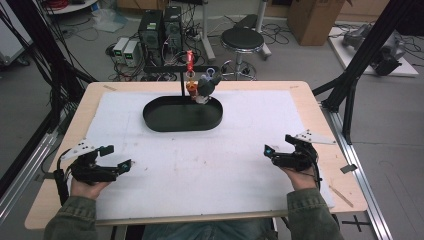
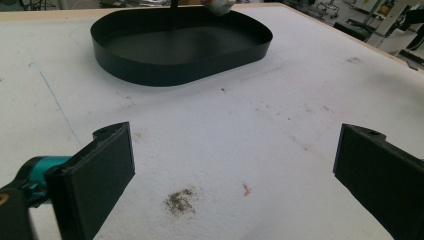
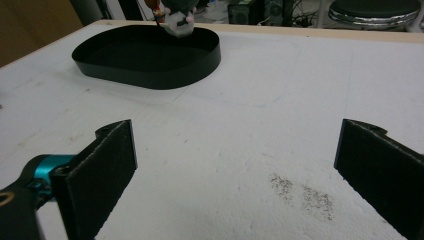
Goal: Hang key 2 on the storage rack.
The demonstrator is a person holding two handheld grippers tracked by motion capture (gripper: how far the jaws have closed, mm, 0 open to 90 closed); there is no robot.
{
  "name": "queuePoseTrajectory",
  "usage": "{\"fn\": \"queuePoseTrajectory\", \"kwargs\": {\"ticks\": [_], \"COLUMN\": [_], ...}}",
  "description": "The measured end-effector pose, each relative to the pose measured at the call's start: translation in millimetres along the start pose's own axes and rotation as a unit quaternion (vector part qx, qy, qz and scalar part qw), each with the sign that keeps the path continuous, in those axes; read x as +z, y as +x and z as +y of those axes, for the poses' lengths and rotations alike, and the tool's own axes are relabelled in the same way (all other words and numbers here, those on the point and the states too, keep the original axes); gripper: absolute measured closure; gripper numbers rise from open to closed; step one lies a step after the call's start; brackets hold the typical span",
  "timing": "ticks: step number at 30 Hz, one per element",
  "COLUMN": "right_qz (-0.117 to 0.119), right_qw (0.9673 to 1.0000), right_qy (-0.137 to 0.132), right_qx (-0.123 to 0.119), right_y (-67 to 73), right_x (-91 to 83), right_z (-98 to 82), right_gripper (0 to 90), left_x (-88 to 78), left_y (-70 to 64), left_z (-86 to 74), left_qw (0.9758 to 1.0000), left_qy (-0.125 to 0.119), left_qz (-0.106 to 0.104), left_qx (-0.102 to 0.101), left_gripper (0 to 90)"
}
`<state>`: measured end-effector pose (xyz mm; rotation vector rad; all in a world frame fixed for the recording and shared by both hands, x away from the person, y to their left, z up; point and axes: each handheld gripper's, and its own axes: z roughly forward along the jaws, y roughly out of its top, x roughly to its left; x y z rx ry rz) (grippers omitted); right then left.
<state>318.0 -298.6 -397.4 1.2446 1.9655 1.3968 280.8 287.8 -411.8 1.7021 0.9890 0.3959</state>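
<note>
The small grey-and-white toy figure [image 1: 207, 86], apparently hanging on a thin black stand [image 1: 181, 85], is sitting over the black oval metal tray [image 1: 165, 122]'s far rim. Both hand-held grippers, left [image 1: 116, 159] and right [image 1: 272, 152], are waiting released on the white surface [image 1: 210, 155]; approaching level should be helping.

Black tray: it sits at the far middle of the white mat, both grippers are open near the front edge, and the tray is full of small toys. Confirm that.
One thing is wrong: the black tray is empty inside, as the left gripper view shows. The small toys hang on a stand at its far rim. The tray does sit far-middle on the white mat, and the left gripper and right gripper are open.
</note>
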Motion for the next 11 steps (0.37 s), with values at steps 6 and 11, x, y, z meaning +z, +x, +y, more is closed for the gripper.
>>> {"fn": "queuePoseTrajectory", "kwargs": {"ticks": [6,11], "right_qz": [-0.013,-0.015], "right_qw": [0.9998,0.9998], "right_qy": [-0.007,-0.012], "right_qx": [-0.012,-0.003], "right_y": [-2.0,-4.3], "right_x": [0.8,-1.1], "right_z": [-5.2,-6.3], "right_gripper": [2.4,2.4], "left_x": [1.4,1.6], "left_y": [0.1,-0.9], "left_z": [0.7,0.6], "left_qw": [1.0,1.0], "left_qy": [0.001,0.001], "left_qz": [-0.005,-0.005], "left_qx": [0.001,0.001], "left_gripper": [3.4,3.4]}}
